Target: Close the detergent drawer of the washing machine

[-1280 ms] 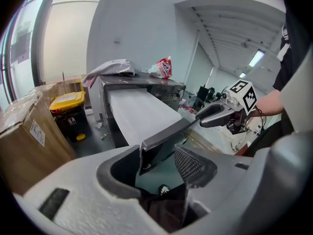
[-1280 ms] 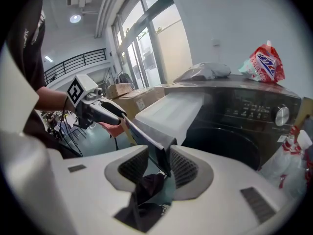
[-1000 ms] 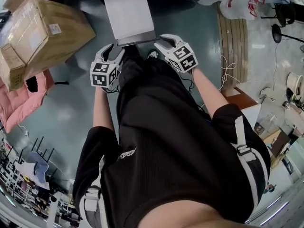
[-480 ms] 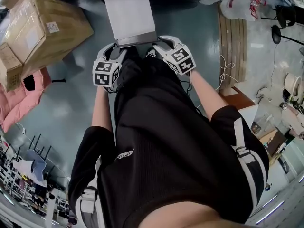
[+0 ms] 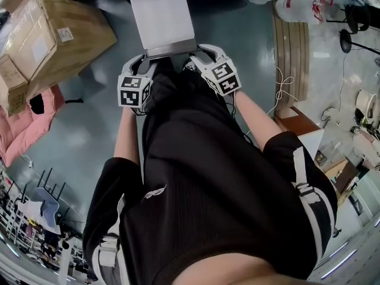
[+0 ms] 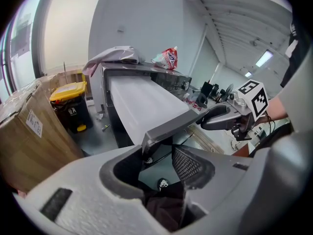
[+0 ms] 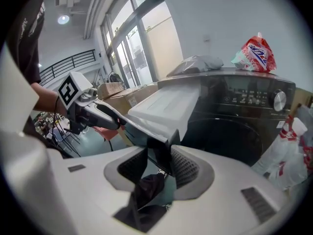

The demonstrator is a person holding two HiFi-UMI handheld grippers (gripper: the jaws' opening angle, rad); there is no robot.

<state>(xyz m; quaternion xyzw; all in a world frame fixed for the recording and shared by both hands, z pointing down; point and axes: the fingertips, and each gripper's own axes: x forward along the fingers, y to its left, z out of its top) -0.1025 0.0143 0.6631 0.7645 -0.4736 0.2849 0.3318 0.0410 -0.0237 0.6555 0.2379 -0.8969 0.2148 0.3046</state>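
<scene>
The detergent drawer [image 5: 161, 16], white on top, sticks far out of the dark washing machine [image 7: 244, 97]. Its grey front panel [image 5: 171, 48] faces me. My left gripper [image 5: 144, 61] is at the panel's left corner. In the left gripper view that corner [image 6: 168, 127] sits between the jaws of the left gripper [image 6: 159, 158], with a gap to the right pad [image 6: 190, 165]. These jaws have just been closing. My right gripper [image 5: 199, 55] straddles the panel's right corner [image 7: 159, 153]. The right gripper [image 7: 156, 168] stands open, with a gap on its left side.
A large cardboard box [image 5: 53, 37] and pink cloth [image 5: 24, 126] lie on the floor to the left. A wooden pallet [image 5: 291, 46] and plastic bags [image 5: 297, 2] are on the right. A red-and-white bag [image 7: 255, 53] sits on the machine's top. A yellow-lidded bin [image 6: 71, 99] stands beside the machine.
Both grippers have edged a little inward and up against the drawer's front panel. The drawer itself has stayed where it was.
</scene>
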